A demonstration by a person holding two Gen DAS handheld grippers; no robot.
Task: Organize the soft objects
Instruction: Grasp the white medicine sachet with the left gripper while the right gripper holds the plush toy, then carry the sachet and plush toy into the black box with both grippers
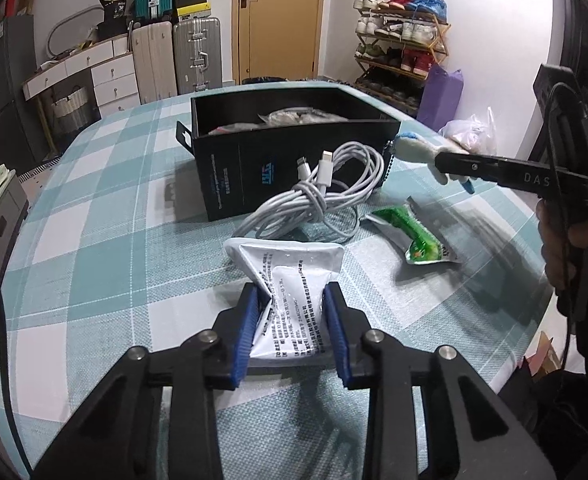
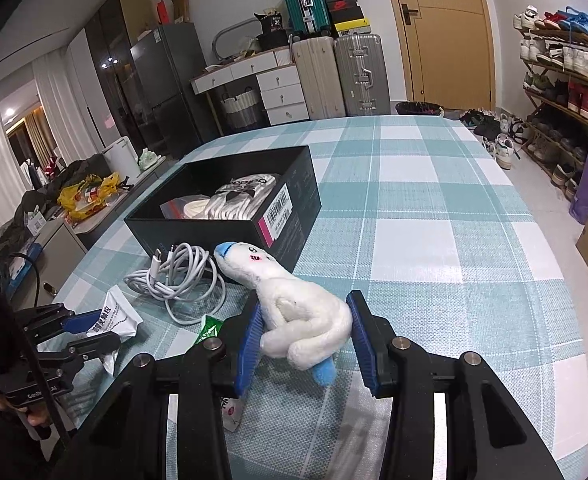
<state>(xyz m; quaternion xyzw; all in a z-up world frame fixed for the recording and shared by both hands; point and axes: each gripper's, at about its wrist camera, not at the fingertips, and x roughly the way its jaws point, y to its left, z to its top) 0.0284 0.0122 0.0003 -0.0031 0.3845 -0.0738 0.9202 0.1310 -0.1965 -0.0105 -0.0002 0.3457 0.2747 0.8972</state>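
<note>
Both grippers are holding soft things: the left gripper [image 1: 292, 328] is pinching a crumpled white pouch [image 1: 290, 280] on the near cloth, and the right gripper [image 2: 306, 344] is gripping a plush toy [image 2: 294, 304] lifted near the box [image 2: 294, 200]. Each should probably be rising above the box's near wall before moving over it, with the cable [image 1: 326, 196] lying between. Open room is lying to the right, where the table [image 2: 434, 240] is bare.

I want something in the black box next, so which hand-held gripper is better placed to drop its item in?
Probably the right hand-held gripper: its plush toy hangs beside the black box; the left one's white packet sits farther back, behind the cable.
</note>
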